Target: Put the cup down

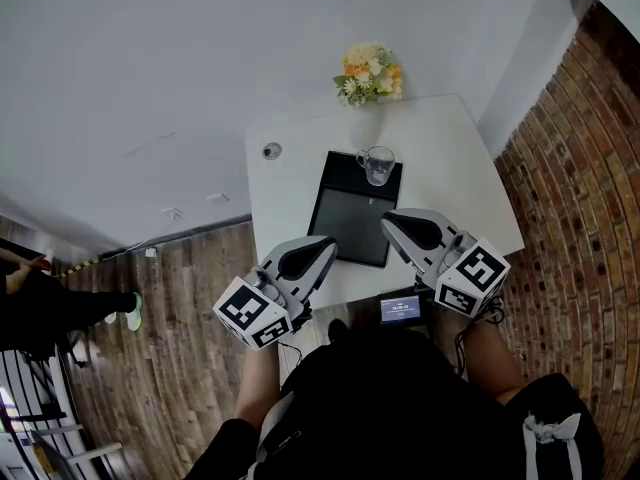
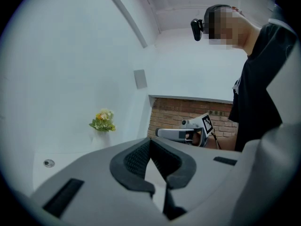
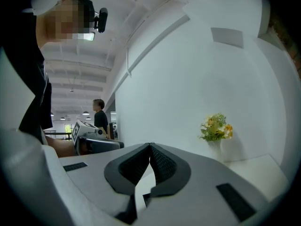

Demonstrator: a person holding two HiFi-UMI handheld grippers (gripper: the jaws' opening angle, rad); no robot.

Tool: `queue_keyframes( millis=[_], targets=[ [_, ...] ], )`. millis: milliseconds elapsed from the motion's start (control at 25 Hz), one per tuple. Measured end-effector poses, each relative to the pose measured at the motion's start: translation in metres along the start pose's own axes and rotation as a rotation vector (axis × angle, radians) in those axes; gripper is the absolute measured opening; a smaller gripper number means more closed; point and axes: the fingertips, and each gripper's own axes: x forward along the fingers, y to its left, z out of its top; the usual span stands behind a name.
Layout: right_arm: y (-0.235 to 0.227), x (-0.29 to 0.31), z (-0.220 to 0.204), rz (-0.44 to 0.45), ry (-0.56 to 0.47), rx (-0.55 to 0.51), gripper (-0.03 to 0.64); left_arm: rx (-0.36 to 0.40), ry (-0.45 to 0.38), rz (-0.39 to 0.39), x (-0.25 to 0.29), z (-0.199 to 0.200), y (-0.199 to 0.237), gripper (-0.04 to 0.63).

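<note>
Cup [image 1: 378, 164]: upright on the far end of the black tray [image 1: 345, 230], clear glass, handle towards the left of the head view.
Tray: flat on the white worktop [image 1: 455, 163], lengthwise away from the person, near end between the two gripper tips.
Left gripper [image 1: 328, 245]: fully closed, pads pressed together at the tip, nothing held; held level over the near left part of the worktop, just beside the tray's near left corner.
Right gripper [image 1: 390, 222]: fully closed, pads together, nothing held; held level at the tray's near right edge.
Cup relative to the grippers: beyond both tips, apart from both, touched by neither; closer to the right gripper than to the left.
Flowers [image 1: 369, 74]: in a white vase at the far edge of the worktop, beyond the cup, against the white wall.
Round fitting [image 1: 271, 151]: set in the worktop, left of the tray, well apart from the cup.
Small screen [image 1: 401, 308]: at the near edge of the worktop, below the right gripper.
</note>
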Motion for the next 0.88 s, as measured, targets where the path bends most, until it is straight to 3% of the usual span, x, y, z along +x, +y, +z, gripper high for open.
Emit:
queue_keyframes(
  millis=[200,880],
  targets=[
    [0.007,0.001,-0.003,-0.005,0.025,-0.063,0.015,-0.006,0.016,-0.011,0.002,-0.004,-0.002,0.008],
    [0.013,0.003,-0.003,0.005,0.013,-0.076,0.014,-0.016,0.025,0.007,0.000,-0.009,0.003,0.008]
  ],
)
